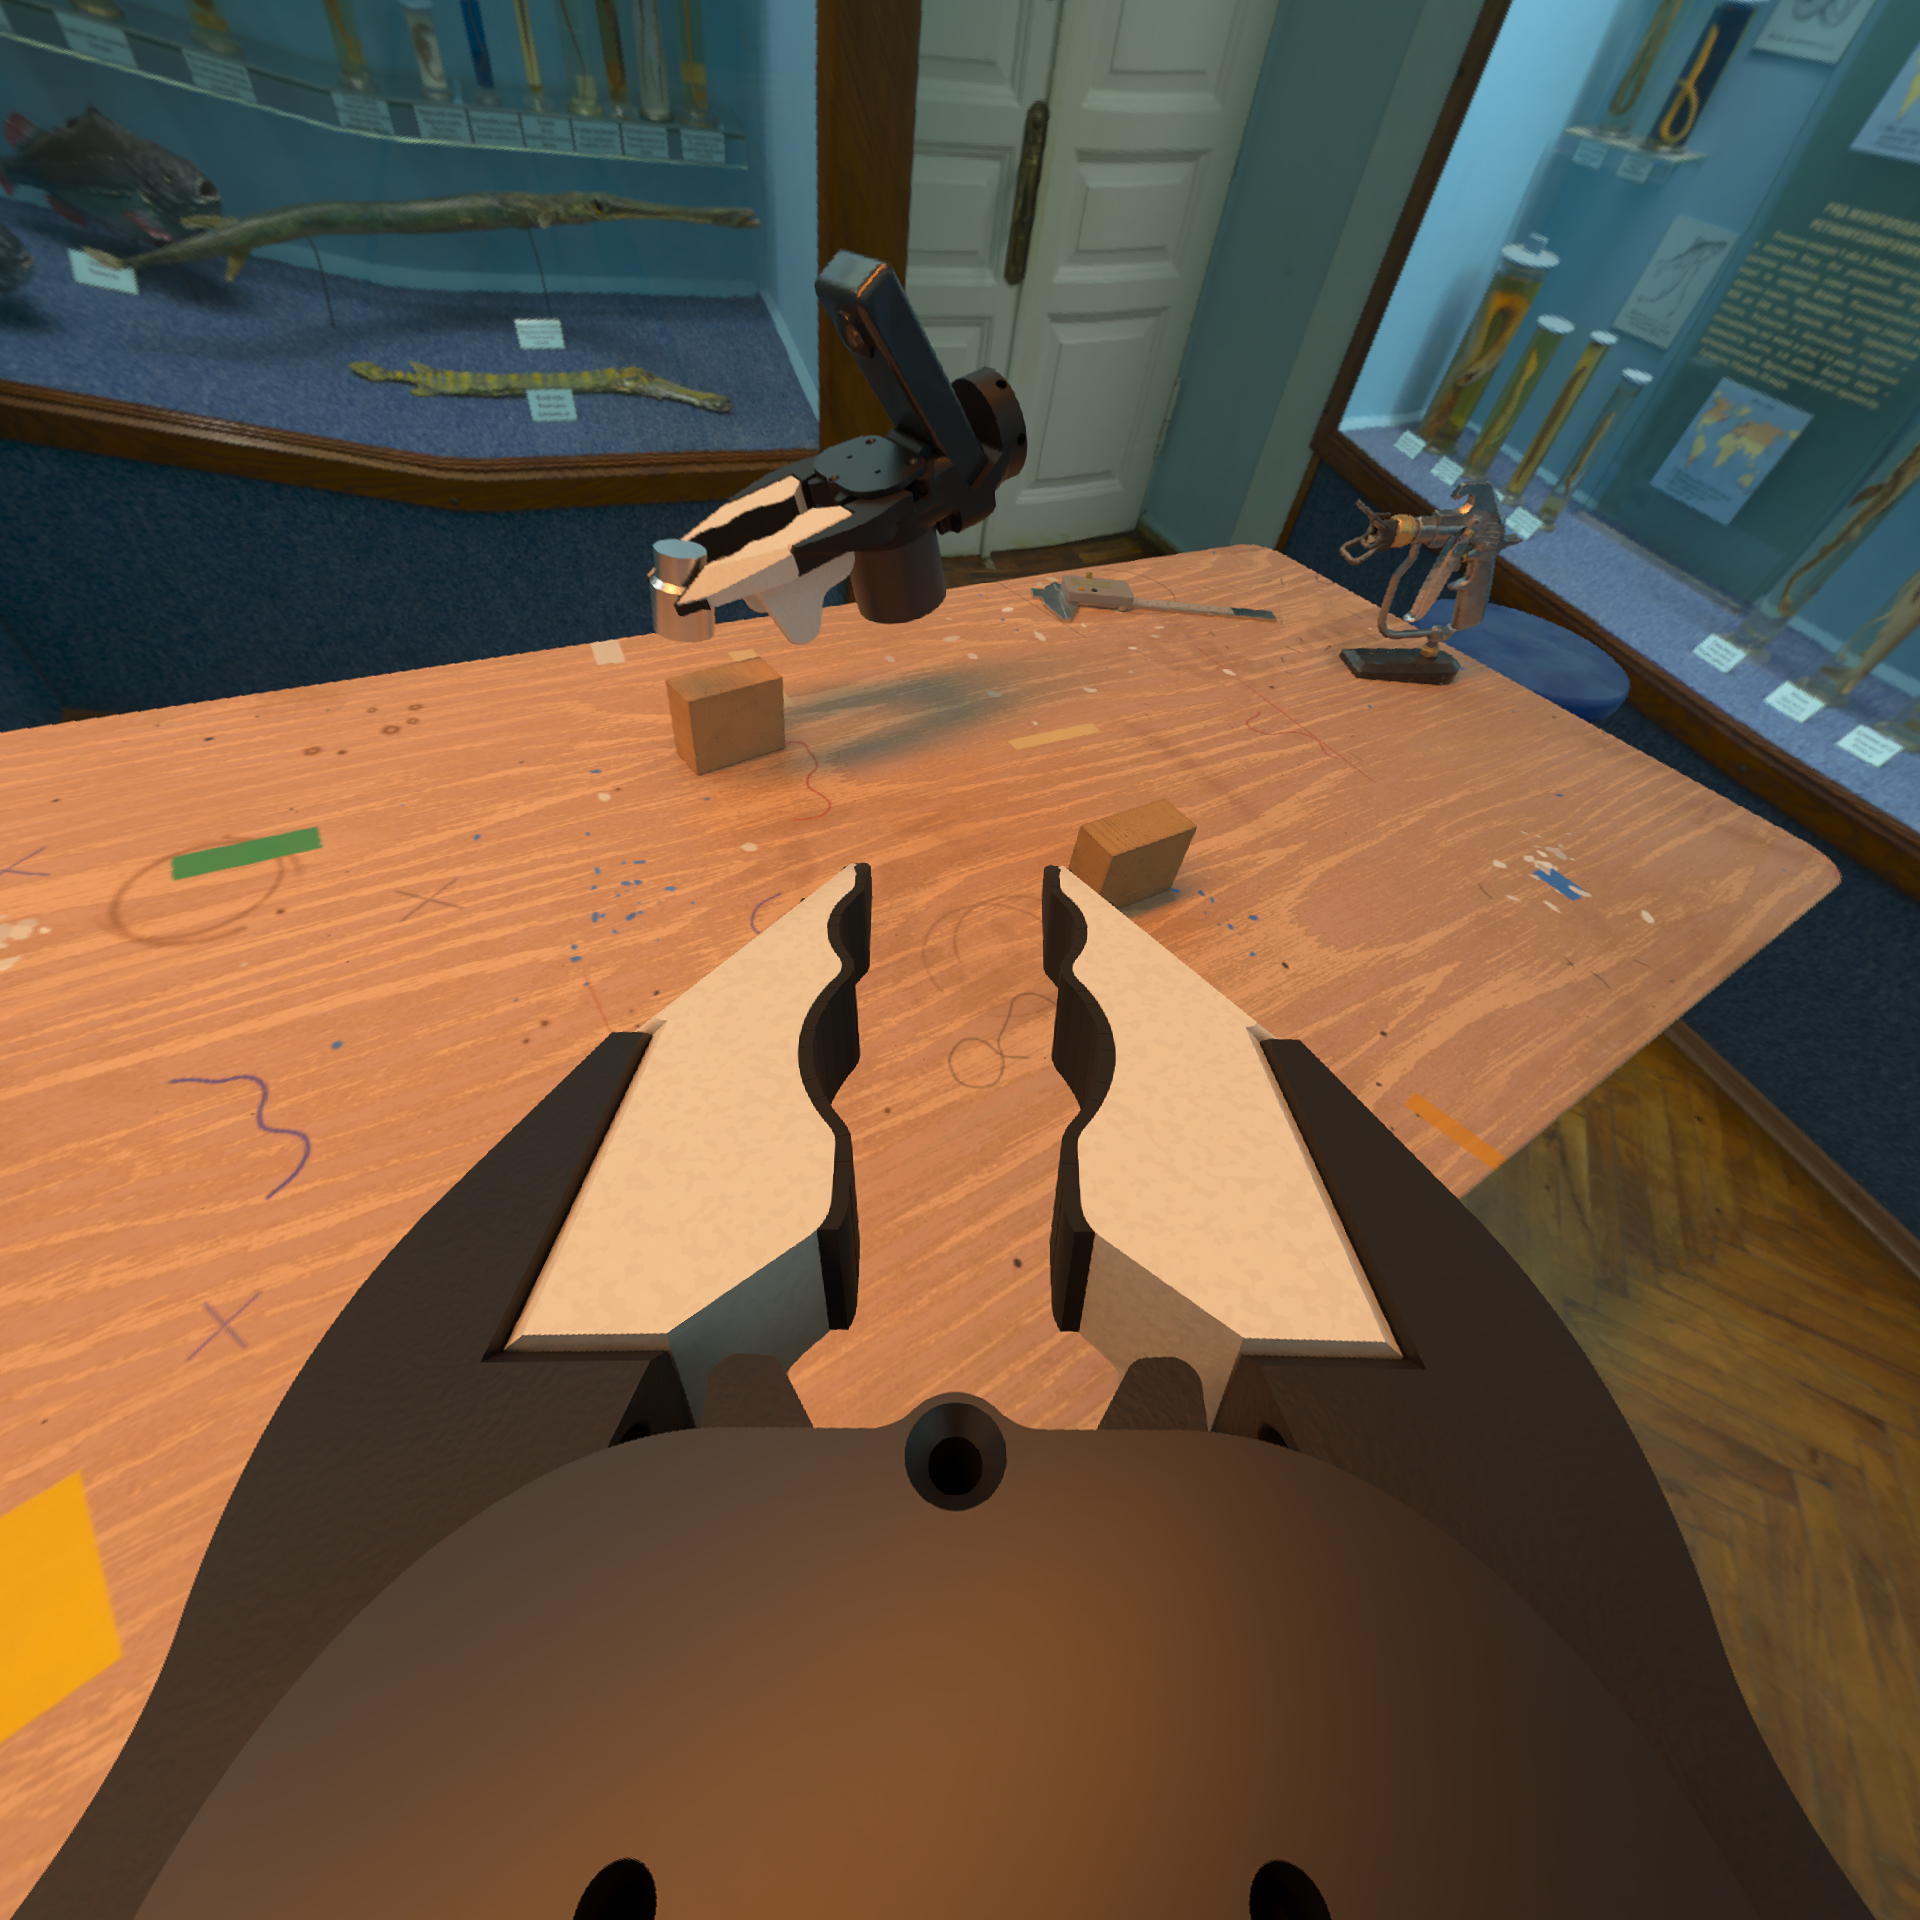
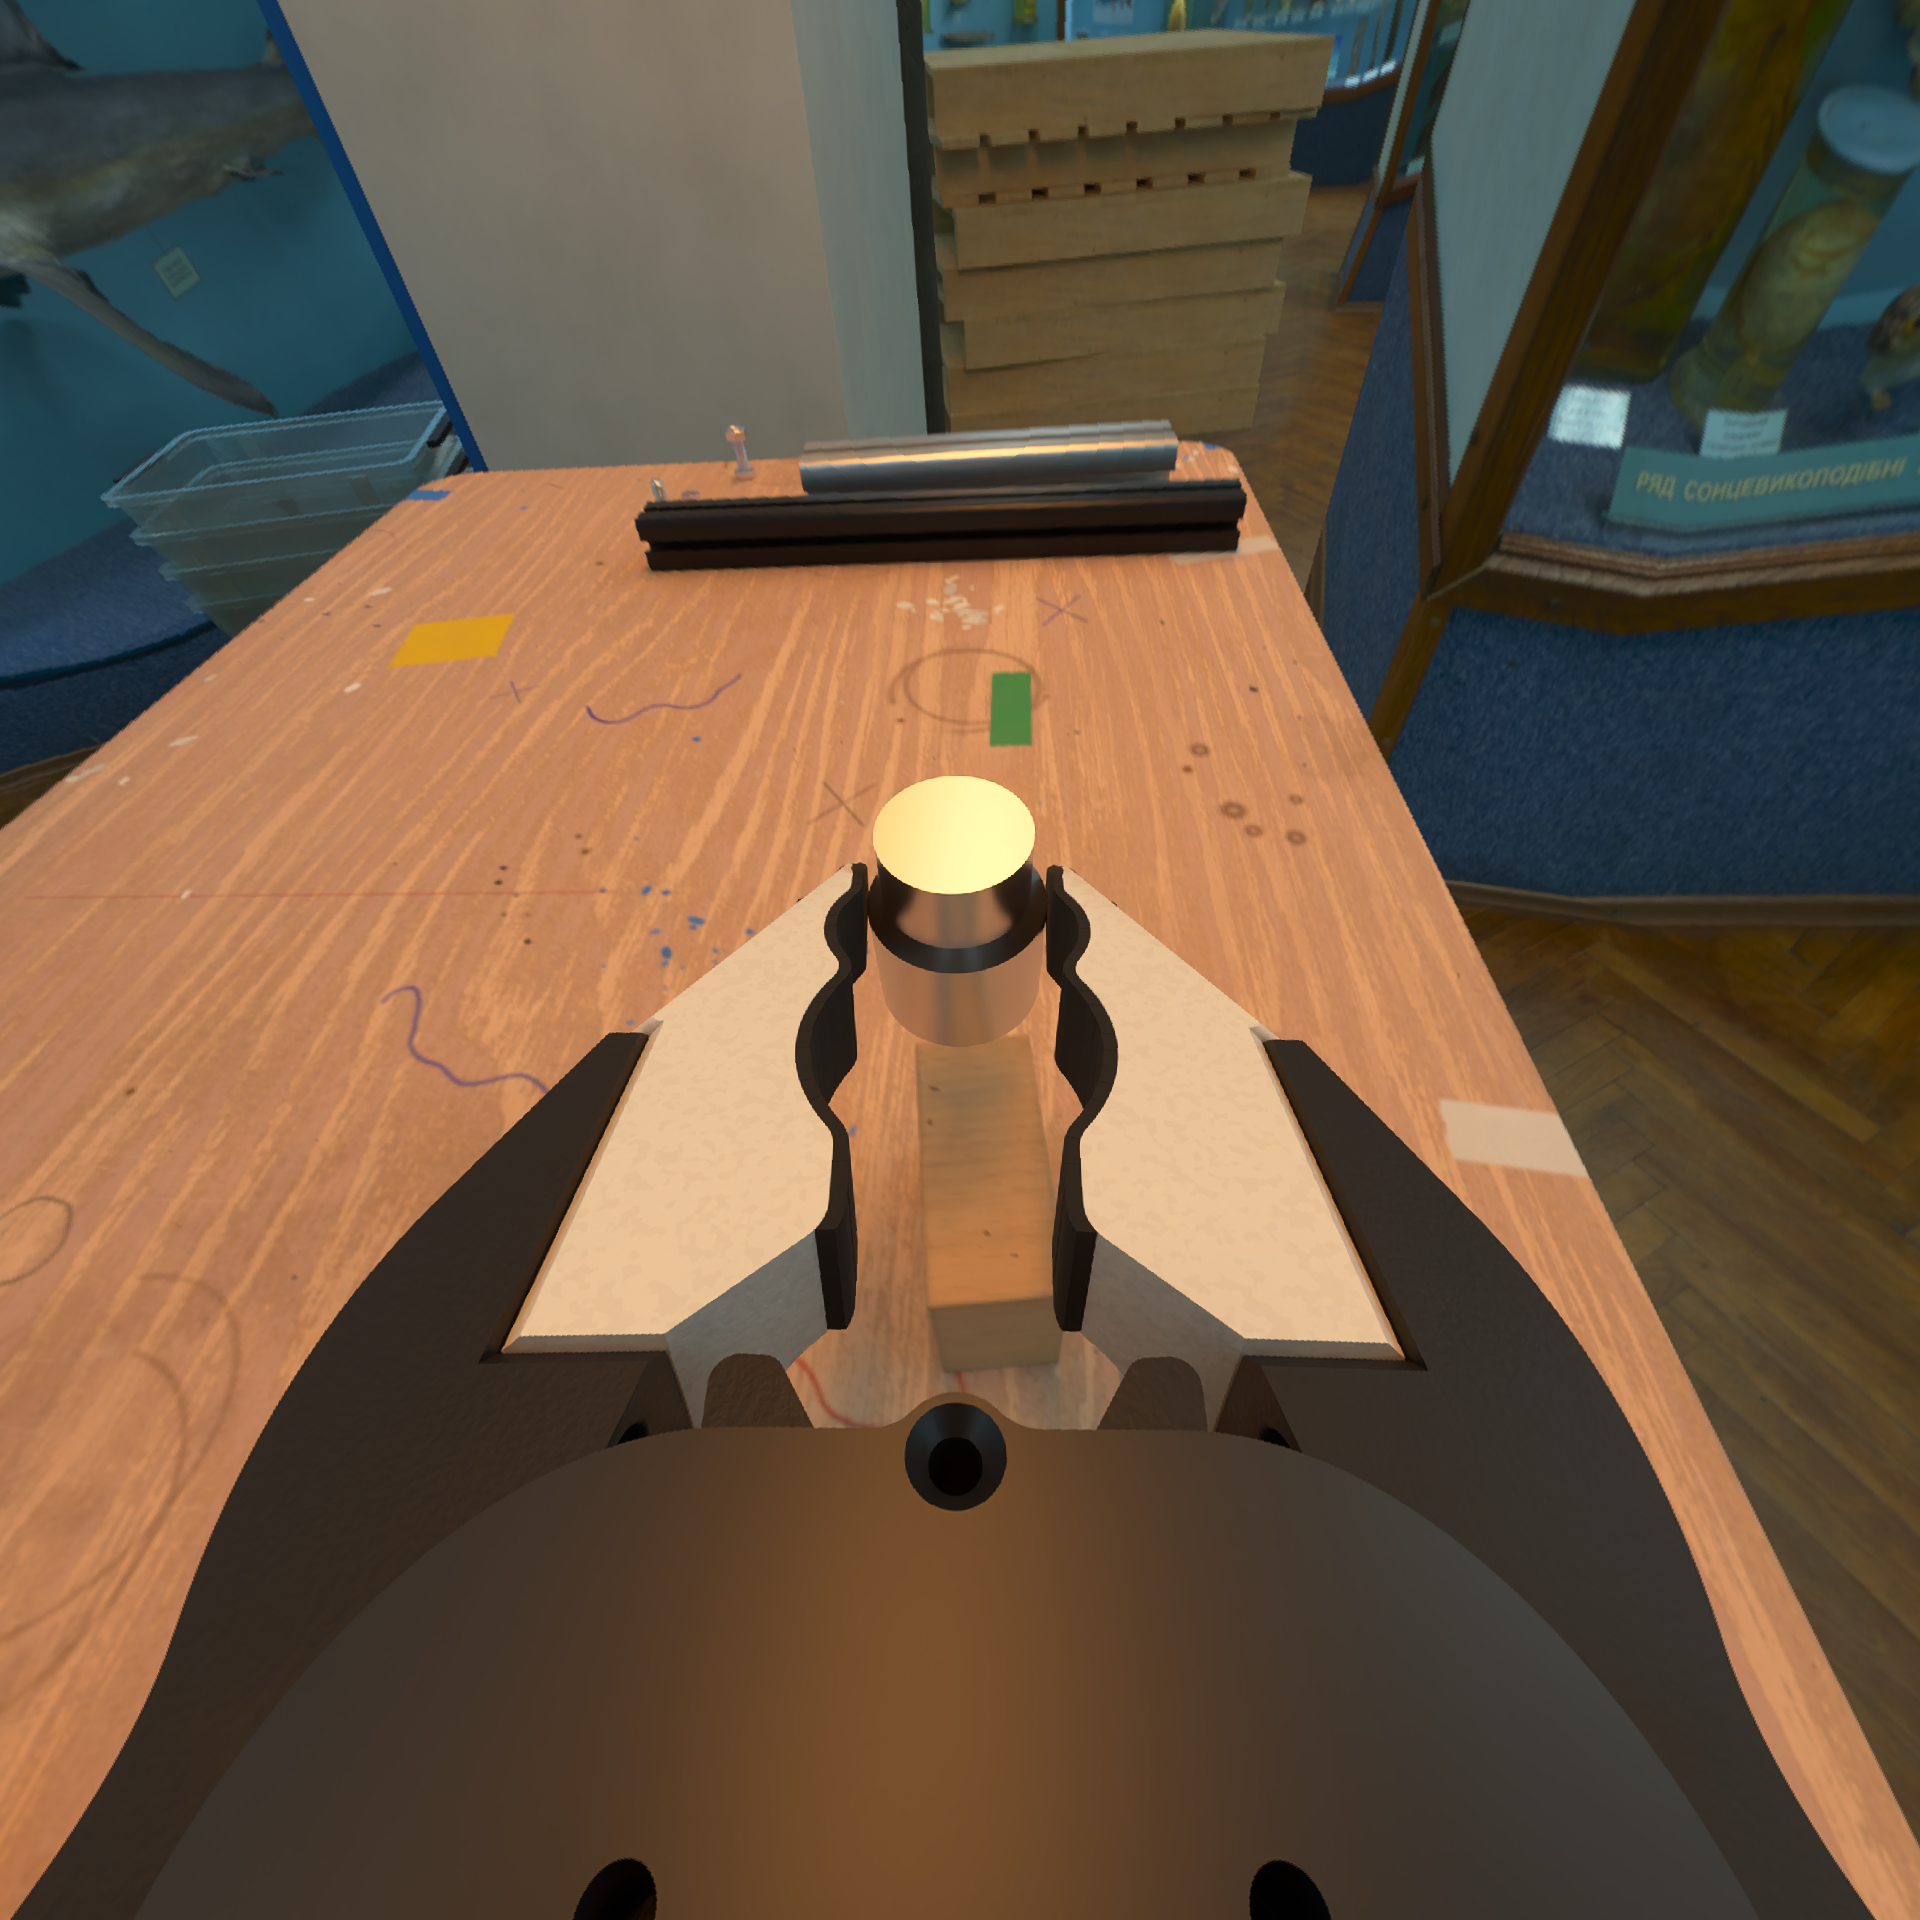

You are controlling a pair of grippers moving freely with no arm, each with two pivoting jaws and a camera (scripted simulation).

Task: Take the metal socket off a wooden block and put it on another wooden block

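My right gripper [image 2: 954, 904] is shut on the metal socket [image 2: 954, 914], a shiny upright cylinder held at the fingertips in the air. A wooden block [image 2: 987, 1216] lies on the table below, between the fingers. In the left wrist view the right gripper [image 1: 691, 587] holds the socket [image 1: 681, 592] above and a little left of the far wooden block [image 1: 725, 715]. A second wooden block [image 1: 1132, 850] sits nearer, just right of my left gripper [image 1: 956, 894], which is open, empty and above the table.
The wooden table [image 1: 416, 987] bears tape patches and pen marks. A caliper [image 1: 1143, 601] and a spray gun on a stand [image 1: 1423, 582] are at its far right. A black rail [image 2: 940, 530] and a metal bar [image 2: 987, 457] lie at the far end in the right wrist view.
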